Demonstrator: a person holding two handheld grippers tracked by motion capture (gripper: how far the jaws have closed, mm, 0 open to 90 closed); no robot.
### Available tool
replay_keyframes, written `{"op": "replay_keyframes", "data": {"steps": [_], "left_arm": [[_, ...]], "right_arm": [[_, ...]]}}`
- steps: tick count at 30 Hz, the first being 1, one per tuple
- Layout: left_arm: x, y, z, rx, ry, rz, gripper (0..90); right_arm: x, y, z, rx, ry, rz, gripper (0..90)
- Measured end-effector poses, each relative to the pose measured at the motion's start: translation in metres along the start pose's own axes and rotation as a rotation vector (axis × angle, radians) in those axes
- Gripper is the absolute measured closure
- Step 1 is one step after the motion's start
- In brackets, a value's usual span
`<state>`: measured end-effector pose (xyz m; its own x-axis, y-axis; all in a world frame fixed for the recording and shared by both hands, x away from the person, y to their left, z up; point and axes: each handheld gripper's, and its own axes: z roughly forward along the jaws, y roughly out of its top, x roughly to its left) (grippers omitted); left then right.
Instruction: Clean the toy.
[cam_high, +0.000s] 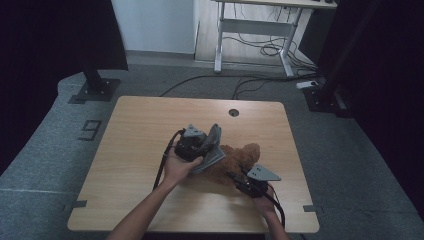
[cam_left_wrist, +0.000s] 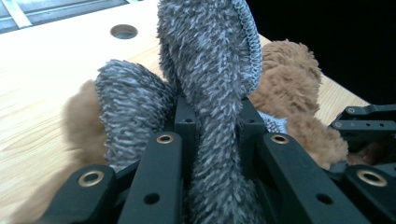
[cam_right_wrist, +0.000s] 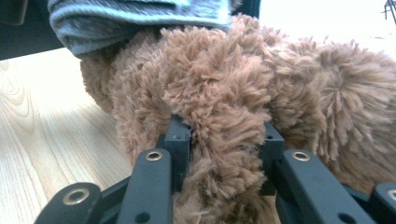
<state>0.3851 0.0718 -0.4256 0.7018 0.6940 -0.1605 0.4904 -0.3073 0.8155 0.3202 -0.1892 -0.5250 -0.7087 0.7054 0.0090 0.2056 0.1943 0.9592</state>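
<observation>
A brown plush toy (cam_high: 241, 159) lies on the wooden table (cam_high: 140, 130), right of centre. A grey fuzzy cloth (cam_high: 212, 147) lies draped over the toy's left side and stands up in a fold. My left gripper (cam_high: 202, 146) is shut on that fold; in the left gripper view the grey cloth (cam_left_wrist: 210, 93) fills the gap between the jaws, with the brown plush toy (cam_left_wrist: 292, 79) behind it. My right gripper (cam_high: 239, 180) is shut on a lump of the plush toy (cam_right_wrist: 224, 126), at the toy's near side. The grey cloth (cam_right_wrist: 135, 18) hangs over the toy's top.
A round cable hole (cam_high: 233, 112) sits in the table near its far edge. A metal stand base (cam_high: 95, 90) is on the floor at far left, and a desk frame (cam_high: 255, 30) with cables stands behind the table.
</observation>
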Motion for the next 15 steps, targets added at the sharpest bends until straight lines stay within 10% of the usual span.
{"op": "replay_keyframes", "data": {"steps": [15], "left_arm": [[0.061,-0.041,-0.047,-0.061,0.057,-0.129,75.7]], "right_arm": [[0.001,0.0,0.0,0.003,0.007,-0.002,66.1]]}}
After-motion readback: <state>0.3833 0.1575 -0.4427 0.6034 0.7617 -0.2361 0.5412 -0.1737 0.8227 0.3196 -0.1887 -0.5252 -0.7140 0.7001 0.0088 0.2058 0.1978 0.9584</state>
